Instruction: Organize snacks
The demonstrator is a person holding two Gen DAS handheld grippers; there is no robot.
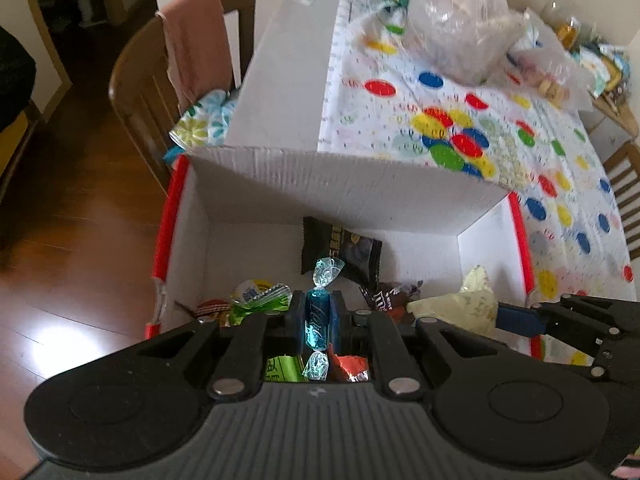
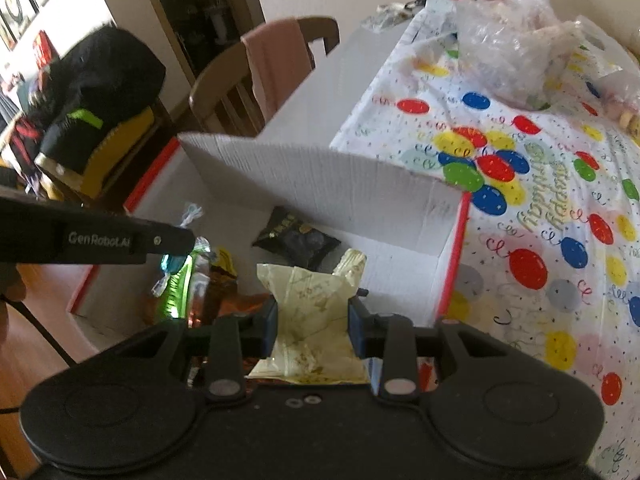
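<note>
- Left wrist view: the left claw (image 1: pixel 319 322) is clamped narrow on a blue foil-wrapped twist candy (image 1: pixel 319 316), held upright between the pads, with pale cursive script on the wrapper that I cannot make out for certain.
- The candy hangs over the open white corrugated cardboard box with red edges (image 1: pixel 340 196), which stands on the worktop at its near-left edge.
- Inside the box lie a black snack packet with gold print (image 1: pixel 344 250), a brown M&M's bag (image 1: pixel 386 298) and a green crinkly wrapper (image 1: pixel 260 304).
- The right claw (image 1: pixel 516 318) enters from the right, gripping a pale yellow paper-wrapped snack (image 1: pixel 460 300) over the box.
- Right wrist view: the right claw (image 2: pixel 313 320) is closed to a middling width on the pale yellow snack (image 2: pixel 316 300), both pads pressing its sides.
- The left claw (image 2: pixel 176 254) reaches in from the left, its arm marked "GenRobot.AI"; the blue candy (image 2: pixel 170 262) shows at its tip.
- The balloon-printed plastic tablecloth (image 2: pixel 560 240) reads "happy birthday", upside down.
</note>
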